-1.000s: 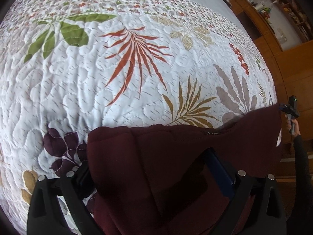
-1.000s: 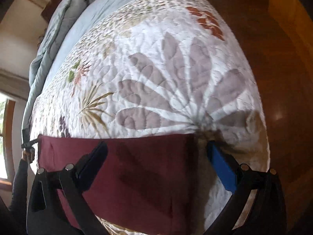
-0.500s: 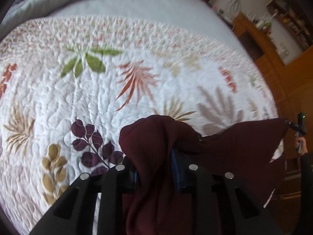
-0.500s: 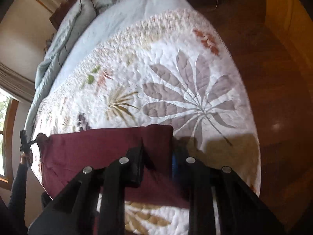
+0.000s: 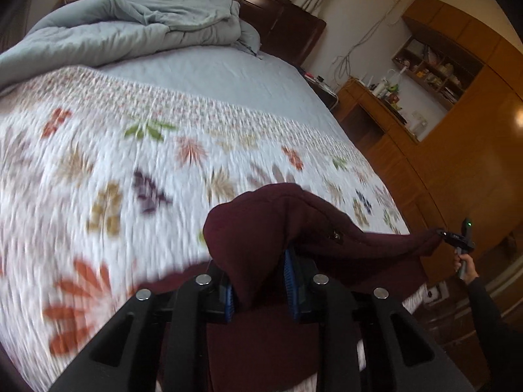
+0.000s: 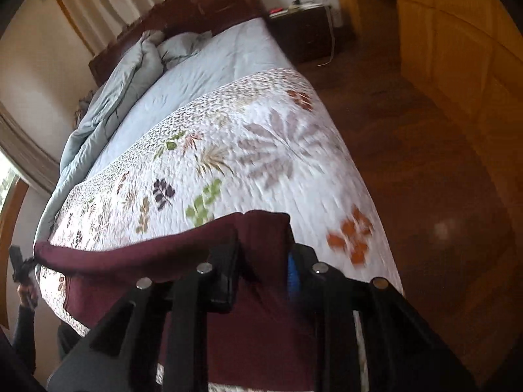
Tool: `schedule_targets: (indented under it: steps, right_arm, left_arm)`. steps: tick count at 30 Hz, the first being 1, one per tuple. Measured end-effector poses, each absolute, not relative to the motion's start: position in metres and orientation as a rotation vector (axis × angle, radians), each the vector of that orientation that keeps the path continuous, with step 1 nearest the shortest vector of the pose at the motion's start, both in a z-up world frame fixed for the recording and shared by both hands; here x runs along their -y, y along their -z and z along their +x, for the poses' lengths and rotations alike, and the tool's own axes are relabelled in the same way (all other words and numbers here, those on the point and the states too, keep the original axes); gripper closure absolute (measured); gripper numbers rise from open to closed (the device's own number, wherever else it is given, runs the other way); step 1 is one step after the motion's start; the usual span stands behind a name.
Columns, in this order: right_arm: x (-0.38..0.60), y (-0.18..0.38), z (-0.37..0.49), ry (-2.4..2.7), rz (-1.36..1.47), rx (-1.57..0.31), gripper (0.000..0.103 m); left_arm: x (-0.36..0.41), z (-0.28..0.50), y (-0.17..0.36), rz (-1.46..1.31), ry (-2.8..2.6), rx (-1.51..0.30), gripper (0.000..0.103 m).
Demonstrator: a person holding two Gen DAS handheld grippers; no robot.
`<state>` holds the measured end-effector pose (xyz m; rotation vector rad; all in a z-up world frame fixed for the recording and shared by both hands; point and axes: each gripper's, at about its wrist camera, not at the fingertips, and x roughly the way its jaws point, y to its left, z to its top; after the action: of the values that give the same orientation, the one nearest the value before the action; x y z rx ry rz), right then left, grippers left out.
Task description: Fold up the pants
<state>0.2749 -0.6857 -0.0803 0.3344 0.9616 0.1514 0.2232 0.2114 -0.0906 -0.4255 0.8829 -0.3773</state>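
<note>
Dark maroon pants point(image 5: 281, 225) hang stretched between both grippers above the near edge of the bed. My left gripper point(image 5: 260, 284) is shut on one corner of the pants' top edge. My right gripper point(image 6: 261, 268) is shut on the other corner point(image 6: 264, 238). The cloth droops below the fingers and hides the quilt there. The right gripper also shows far right in the left wrist view point(image 5: 457, 240); the left gripper shows far left in the right wrist view point(image 6: 19, 264).
A white quilt point(image 5: 130, 170) with leaf prints covers the near half of the bed. A bunched pale blue duvet point(image 5: 130, 23) lies by the dark headboard. Wooden cabinets point(image 5: 474, 114) and wooden floor point(image 6: 441, 179) lie to the right of the bed.
Both grippers closed on the pants' edge and lifted it up off the quilt. The views now tilt up towards the headboard.
</note>
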Motion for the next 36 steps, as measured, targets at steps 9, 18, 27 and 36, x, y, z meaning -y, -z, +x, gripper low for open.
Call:
schedule_targets:
  steps: [9, 18, 27, 36]
  right_arm:
    - [0.692, 0.166, 0.162, 0.021, 0.495, -1.010, 0.045]
    - [0.672, 0.167, 0.125, -0.093, 0.866, -0.903, 0.025]
    - [0.646, 0.165, 0.161, -0.137, 0.917, -0.924, 0.024]
    - [0.679, 0.171, 0.169, -0.039, 1.105, -0.870, 0.023]
  left_arm:
    - [-0.232, 0.128, 0.197, -0.395, 0.062, -1.207, 0.024]
    - [-0.205, 0.107, 0.167, -0.847, 0.270, -1.011, 0.012]
    - [-0.197, 0.147, 0.213, -1.079, 0.063, -1.116, 0.012]
    - [-0.188, 0.148, 0.219, -1.084, -0.030, -1.058, 0.036]
